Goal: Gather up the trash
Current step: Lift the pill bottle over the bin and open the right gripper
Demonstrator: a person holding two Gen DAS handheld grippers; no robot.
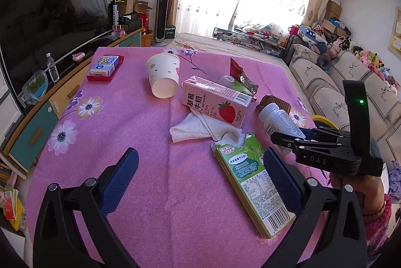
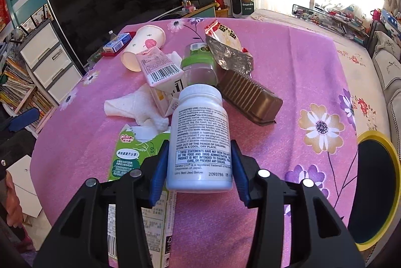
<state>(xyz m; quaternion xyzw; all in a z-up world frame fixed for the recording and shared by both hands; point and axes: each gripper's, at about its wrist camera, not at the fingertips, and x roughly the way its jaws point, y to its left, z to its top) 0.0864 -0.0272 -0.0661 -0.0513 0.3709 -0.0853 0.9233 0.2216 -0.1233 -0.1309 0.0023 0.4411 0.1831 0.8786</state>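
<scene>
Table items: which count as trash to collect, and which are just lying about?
Trash: white pill bottle held by right gripper, green carton, strawberry milk carton, paper cup, crumpled tissue, foil wrapper.

Lying about: tissue box, television, sofa.

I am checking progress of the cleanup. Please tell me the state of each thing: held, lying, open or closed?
white pill bottle: capped, held in right gripper
left gripper: open, holding nothing
paper cup: tipped on its side
strawberry milk carton: lying flat
green box: lying, top torn open
tissue: crumpled
</scene>
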